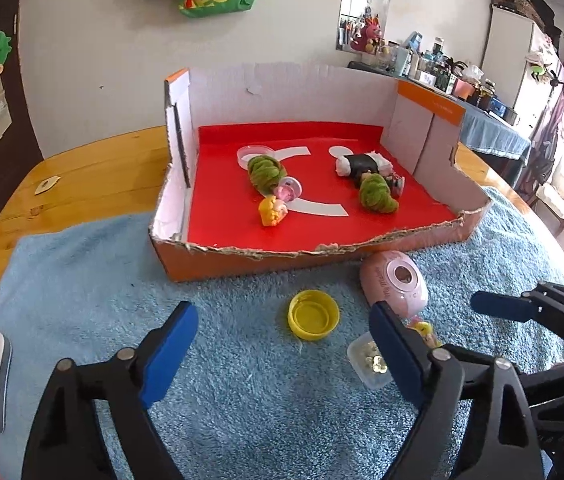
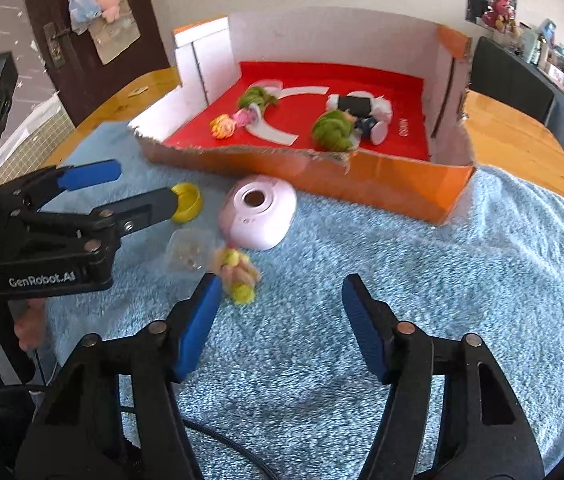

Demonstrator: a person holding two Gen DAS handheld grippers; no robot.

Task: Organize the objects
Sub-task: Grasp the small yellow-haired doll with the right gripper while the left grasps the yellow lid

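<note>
A cardboard box [image 1: 361,250] with a red floor is holding two green yarn bundles [image 1: 266,170], a black-wrapped roll [image 1: 361,163] and small toys. In front of it on the blue towel [image 1: 242,380], a yellow lid [image 1: 313,314], a pink gadget [image 1: 395,284], a clear tub [image 1: 367,362] of gold bits and a yellow doll [image 2: 238,274] are lying. The left gripper [image 1: 282,354] and right gripper [image 2: 278,316] are hovering with jaws apart, holding nothing.

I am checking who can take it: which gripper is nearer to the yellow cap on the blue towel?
Left. The left gripper has the yellow cap just ahead between its open fingers. The right gripper is farther, near the small yellow doll.
</note>
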